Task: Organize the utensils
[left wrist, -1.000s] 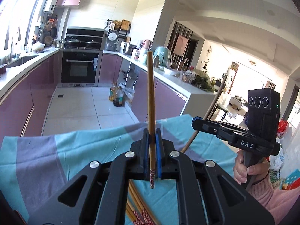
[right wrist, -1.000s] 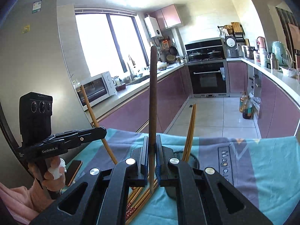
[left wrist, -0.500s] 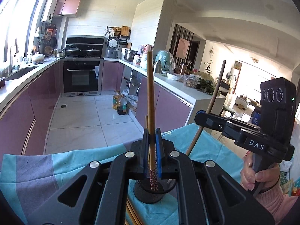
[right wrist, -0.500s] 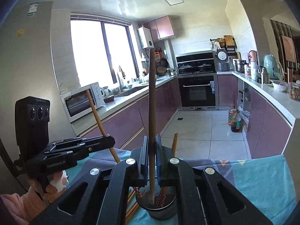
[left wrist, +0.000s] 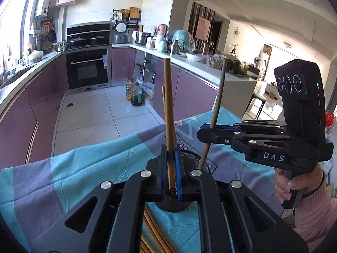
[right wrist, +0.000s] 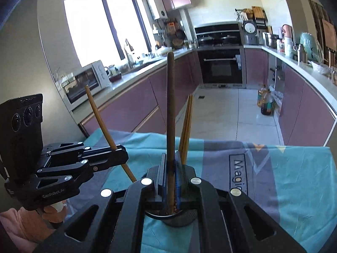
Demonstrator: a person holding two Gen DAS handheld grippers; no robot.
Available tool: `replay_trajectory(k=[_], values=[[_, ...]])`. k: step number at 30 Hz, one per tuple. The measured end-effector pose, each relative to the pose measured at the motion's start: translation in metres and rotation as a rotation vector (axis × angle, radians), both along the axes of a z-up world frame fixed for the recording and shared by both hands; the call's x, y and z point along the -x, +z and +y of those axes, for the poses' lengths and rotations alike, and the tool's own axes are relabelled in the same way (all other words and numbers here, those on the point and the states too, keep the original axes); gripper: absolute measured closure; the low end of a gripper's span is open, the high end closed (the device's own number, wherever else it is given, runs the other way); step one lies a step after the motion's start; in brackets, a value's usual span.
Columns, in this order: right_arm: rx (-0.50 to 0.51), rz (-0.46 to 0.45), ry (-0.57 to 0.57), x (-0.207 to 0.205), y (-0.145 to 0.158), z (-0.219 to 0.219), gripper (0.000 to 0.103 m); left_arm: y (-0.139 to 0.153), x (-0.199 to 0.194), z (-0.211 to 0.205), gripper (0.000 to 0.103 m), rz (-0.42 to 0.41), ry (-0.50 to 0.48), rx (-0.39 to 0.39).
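My left gripper [left wrist: 171, 150] is shut on a light wooden chopstick [left wrist: 169, 105] that stands upright, its patterned lower end just above a black mesh holder [left wrist: 185, 205]. My right gripper [right wrist: 170, 157] is shut on a darker brown chopstick [right wrist: 170, 105], whose lower end dips into the same holder [right wrist: 189, 216]. Two light chopsticks [right wrist: 186, 126] lean inside the holder. In the left wrist view the right gripper [left wrist: 202, 129] comes in from the right with its chopstick [left wrist: 219, 97]. The right wrist view shows the left gripper [right wrist: 124, 156] at the left with its own chopstick [right wrist: 99, 109].
A teal and purple cloth [left wrist: 84, 168] covers the table. Several loose chopsticks [left wrist: 151, 232] lie on it under my left gripper. A hand in a pink sleeve [left wrist: 294, 185] grips the right handle. Purple kitchen cabinets and a tiled floor [left wrist: 88, 113] lie beyond the table's far edge.
Both grippers have sunk and come closer together over the black holder, which has come into view beneath them. The lower ends of both held chopsticks now sit at or inside its rim.
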State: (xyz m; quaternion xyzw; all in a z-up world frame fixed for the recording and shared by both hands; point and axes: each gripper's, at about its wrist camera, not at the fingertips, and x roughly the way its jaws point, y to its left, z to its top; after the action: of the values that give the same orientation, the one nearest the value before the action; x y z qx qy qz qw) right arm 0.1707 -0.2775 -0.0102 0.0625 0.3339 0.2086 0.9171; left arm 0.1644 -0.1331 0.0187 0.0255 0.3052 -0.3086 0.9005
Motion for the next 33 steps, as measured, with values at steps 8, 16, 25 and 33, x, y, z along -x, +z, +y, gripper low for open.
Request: replay_trajectory(k=[8,16,25,33], values=[[-0.003,0.057,-0.024,-0.019,-0.021,-0.003,0.097,-0.018,-0.022,-0.004,0.095,0.056,0.006,-0.019],[-0.018,0.087,-0.031,-0.035,-0.036,0.004,0.094,-0.022,-0.037,-0.010,0.095,0.081,0.025,-0.034],[-0.041,0.081,-0.008,-0.039,-0.038,0.007,0.094,-0.028,-0.044,0.001,0.095,0.096,0.048,-0.026],[-0.054,0.031,-0.019,-0.022,-0.026,-0.001,0.087,-0.017,-0.029,0.024,0.090,0.043,0.100,0.009]])
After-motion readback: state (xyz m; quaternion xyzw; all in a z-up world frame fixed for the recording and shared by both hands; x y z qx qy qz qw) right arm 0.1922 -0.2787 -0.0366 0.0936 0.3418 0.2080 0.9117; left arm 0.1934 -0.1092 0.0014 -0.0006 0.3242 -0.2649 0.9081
